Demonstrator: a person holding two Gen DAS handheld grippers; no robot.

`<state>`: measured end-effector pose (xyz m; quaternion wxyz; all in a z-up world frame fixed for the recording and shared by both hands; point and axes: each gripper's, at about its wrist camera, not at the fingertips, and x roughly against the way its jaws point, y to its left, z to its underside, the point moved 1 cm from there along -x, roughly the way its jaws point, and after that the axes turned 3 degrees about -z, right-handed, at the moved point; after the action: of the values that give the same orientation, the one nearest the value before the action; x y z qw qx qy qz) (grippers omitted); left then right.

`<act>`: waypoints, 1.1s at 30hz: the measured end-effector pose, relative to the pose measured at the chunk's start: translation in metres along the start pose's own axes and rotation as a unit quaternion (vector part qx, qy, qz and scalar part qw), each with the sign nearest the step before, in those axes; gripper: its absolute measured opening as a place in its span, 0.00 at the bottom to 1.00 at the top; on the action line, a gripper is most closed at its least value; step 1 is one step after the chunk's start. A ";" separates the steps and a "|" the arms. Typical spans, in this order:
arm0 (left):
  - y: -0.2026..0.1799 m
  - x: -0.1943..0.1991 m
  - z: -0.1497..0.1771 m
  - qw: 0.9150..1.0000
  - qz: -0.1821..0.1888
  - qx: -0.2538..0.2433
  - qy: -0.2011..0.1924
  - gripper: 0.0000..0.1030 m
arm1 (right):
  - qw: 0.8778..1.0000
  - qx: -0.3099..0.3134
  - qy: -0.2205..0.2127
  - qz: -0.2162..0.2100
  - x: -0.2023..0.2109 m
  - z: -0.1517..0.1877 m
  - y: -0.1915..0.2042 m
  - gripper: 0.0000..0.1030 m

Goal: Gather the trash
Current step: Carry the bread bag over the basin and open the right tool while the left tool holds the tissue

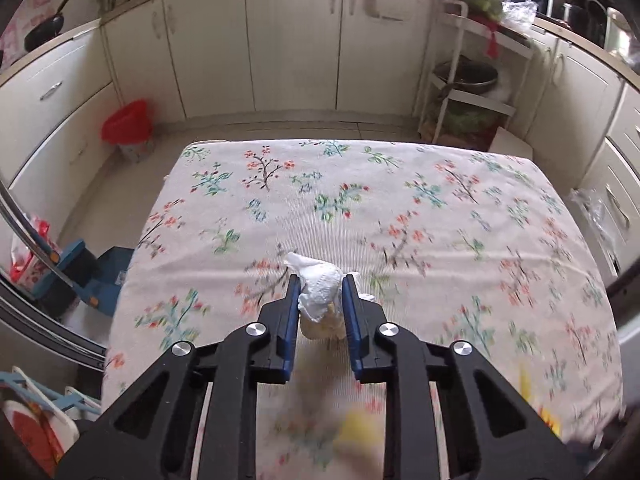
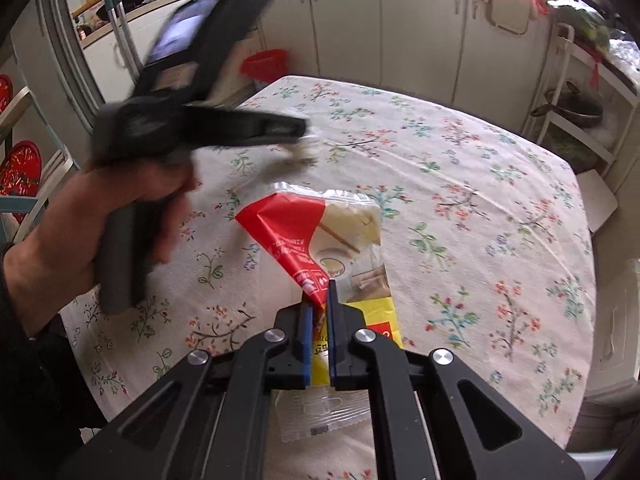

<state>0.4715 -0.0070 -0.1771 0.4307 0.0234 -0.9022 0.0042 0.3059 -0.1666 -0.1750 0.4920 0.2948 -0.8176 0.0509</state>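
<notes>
At centre frame, my left gripper (image 1: pixel 320 294) pinches one crumpled tissue (image 1: pixel 318 290) above the tablecloth (image 1: pixel 400 208); my right gripper (image 2: pixel 320 312) clamps one red-and-yellow wrapper (image 2: pixel 308 236). One red bin (image 1: pixel 128 128) sits upper left.

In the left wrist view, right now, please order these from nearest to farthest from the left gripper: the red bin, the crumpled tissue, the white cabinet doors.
1. crumpled tissue, clamped in the left gripper.
2. red bin, on the floor, far left.
3. white cabinet doors, along the back wall.
</notes>
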 end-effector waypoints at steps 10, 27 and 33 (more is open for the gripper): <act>0.041 0.083 0.045 0.999 0.036 0.033 -0.015 0.17 | 0.994 -0.103 -0.041 -0.006 0.033 0.012 -0.036 0.06; 0.005 0.224 0.167 0.996 0.025 -0.027 -0.077 0.17 | 0.978 -0.151 -0.120 -0.073 0.108 0.078 0.007 0.06; 0.000 0.247 0.214 0.997 0.028 -0.033 -0.062 0.17 | 0.974 -0.157 -0.137 -0.092 0.122 0.112 0.023 0.06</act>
<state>0.1508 -0.0223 -0.1198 0.3746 -0.0160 -0.9269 -0.0146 0.1653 -0.2418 -0.1252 0.4181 0.2917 -0.8445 -0.1642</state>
